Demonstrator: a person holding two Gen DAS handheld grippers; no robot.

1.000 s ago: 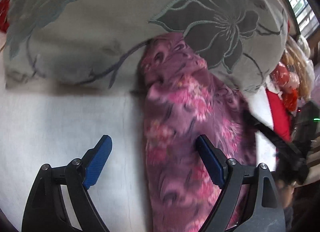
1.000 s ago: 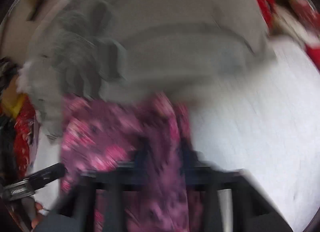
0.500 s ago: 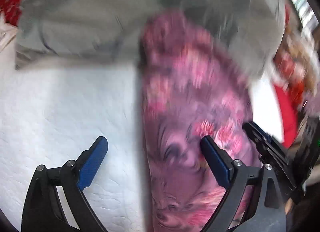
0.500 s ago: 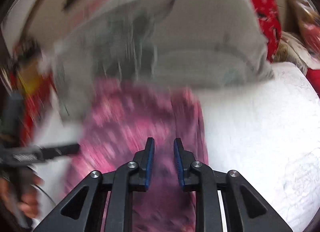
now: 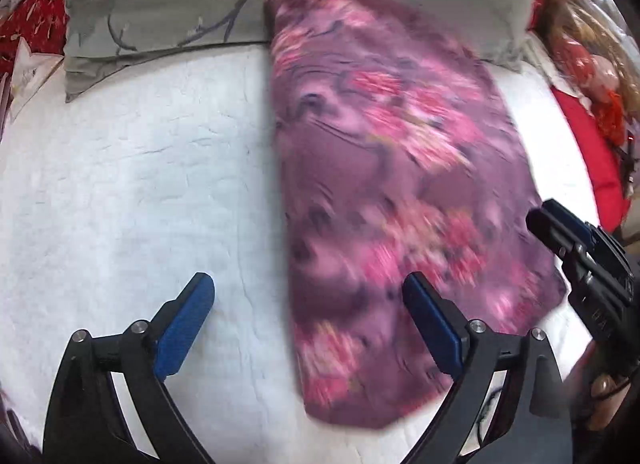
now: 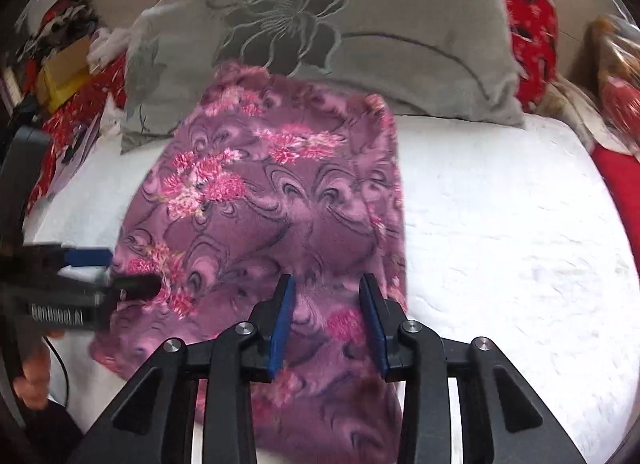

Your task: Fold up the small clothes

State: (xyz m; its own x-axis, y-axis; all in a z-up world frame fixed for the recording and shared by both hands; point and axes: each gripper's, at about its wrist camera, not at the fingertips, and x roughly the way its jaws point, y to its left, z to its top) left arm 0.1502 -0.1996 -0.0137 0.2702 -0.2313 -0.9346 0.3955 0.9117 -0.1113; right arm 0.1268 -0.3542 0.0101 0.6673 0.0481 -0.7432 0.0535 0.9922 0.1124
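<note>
A purple garment with a pink flower print (image 5: pixel 392 183) lies flat on the white bed, its far end against a grey pillow. It also shows in the right wrist view (image 6: pixel 272 199). My left gripper (image 5: pixel 308 316) is wide open and empty; its left finger is over the bare sheet, its right finger over the garment's near part. My right gripper (image 6: pixel 328 324) is partly open over the garment's near right edge, cloth showing between its pads but not pinched. The right gripper shows at the right of the left wrist view (image 5: pixel 576 252), the left gripper at the left of the right wrist view (image 6: pixel 92 272).
The white quilted bed sheet (image 5: pixel 120 191) stretches left of the garment, and right of it in the right wrist view (image 6: pixel 500 223). A grey flower-print pillow (image 6: pixel 340 23) lies along the far side. Red cloth and a doll (image 5: pixel 588 75) sit at the right.
The garment has been laid down flat and spread on the bed. My right gripper has opened and let go of it. Both grippers have pulled back toward me.
</note>
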